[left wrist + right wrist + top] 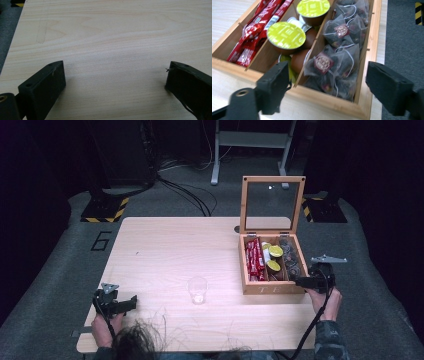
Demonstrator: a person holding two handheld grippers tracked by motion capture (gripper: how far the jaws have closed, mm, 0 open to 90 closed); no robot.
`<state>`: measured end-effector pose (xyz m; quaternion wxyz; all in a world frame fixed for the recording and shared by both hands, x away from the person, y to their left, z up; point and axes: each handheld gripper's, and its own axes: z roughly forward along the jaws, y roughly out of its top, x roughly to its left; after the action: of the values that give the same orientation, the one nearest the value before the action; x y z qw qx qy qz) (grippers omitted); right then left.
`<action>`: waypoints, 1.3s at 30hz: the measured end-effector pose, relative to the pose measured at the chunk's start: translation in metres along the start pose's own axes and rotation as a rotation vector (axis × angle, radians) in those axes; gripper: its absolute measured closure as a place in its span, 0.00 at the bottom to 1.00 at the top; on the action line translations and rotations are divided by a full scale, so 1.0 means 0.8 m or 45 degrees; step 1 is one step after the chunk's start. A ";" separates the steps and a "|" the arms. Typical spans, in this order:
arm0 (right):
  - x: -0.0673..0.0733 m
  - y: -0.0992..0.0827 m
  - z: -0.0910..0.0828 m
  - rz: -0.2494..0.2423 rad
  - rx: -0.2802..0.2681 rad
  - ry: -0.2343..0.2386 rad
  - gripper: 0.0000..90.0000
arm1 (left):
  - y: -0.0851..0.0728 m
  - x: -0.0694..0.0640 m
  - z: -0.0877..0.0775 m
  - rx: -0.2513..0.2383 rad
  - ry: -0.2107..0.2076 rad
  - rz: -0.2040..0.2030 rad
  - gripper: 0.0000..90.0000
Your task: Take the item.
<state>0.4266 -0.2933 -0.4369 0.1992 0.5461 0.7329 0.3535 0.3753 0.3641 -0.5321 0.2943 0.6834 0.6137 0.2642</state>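
Right claw [325, 87] poised with jaws apart and nothing gripped, over the near right corner of the open wooden compartment box [332, 101], just above the dark mesh tea bags [332, 65] in its right-hand compartment. Beside them, brown capsules with yellow-green foil lids [286, 35] in the middle, red sachets [253, 32] at the left. Left claw [115, 75] wide open over bare pale wooden table [110, 37], well apart from the small clear glass [197, 290].

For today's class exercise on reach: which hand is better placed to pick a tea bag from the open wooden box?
Right. The right gripper hovers open at the wooden box, over the tea bags. The left gripper sits open over bare table, far off.
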 end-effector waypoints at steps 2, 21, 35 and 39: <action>-0.002 0.003 0.004 0.006 0.014 0.002 0.29 | 0.000 0.000 0.000 0.000 0.000 0.000 0.02; -0.007 0.012 0.043 0.119 0.204 -0.002 0.83 | 0.000 0.000 0.000 0.000 0.000 0.000 0.02; -0.002 0.014 0.010 0.060 0.028 -0.014 0.92 | 0.000 0.000 0.000 0.000 -0.001 -0.001 0.02; -0.002 0.019 0.004 0.061 0.013 0.002 0.92 | 0.000 0.000 0.000 0.000 0.000 0.000 0.02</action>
<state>0.4393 -0.2918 -0.4283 0.1872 0.5643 0.7215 0.3549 0.3753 0.3641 -0.5321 0.2944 0.6834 0.6137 0.2641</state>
